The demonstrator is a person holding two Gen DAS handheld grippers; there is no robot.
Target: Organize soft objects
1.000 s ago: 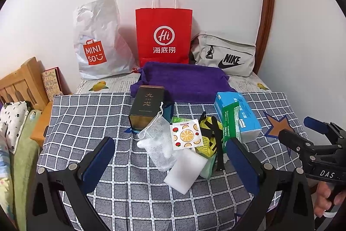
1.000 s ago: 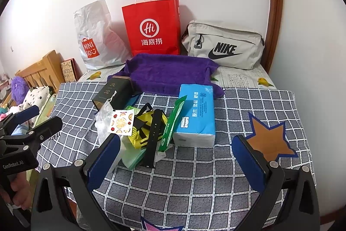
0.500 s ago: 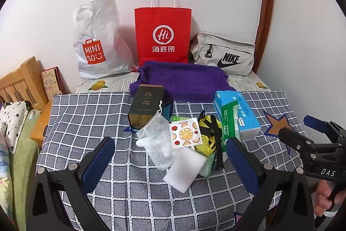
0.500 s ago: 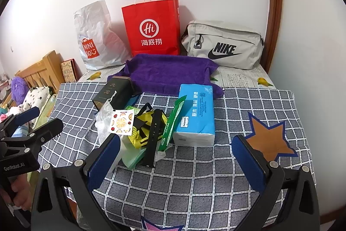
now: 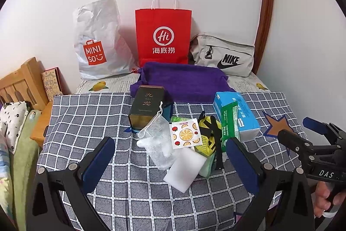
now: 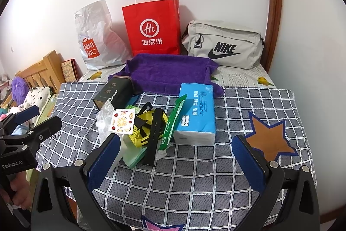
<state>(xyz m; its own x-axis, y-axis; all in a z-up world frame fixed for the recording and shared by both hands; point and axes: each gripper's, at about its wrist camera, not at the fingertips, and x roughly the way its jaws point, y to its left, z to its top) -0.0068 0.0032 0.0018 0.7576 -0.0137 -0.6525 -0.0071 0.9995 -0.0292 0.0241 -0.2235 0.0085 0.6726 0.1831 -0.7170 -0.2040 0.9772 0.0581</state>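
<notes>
Checked tablecloth (image 5: 90, 122) beneath a clutter pile; both tongs, left gripper (image 5: 170, 162) and right gripper (image 6: 176, 158), hang released, empty. White sponge (image 5: 185, 168), nearest below the tissue pack (image 6: 195, 112), wants a gentle, centred pinch.

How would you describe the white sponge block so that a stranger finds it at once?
On the checked tablecloth, find the pile in front of the purple towel. The white sponge block lies at its near edge, just below the fruit-print packet. Alone there it is plain white, unprinted and brick-shaped.

Probably a home bedroom: wooden bed frame (image 5: 20, 83), pillow (image 5: 12, 120), shopping bags (image 5: 163, 36).
</notes>
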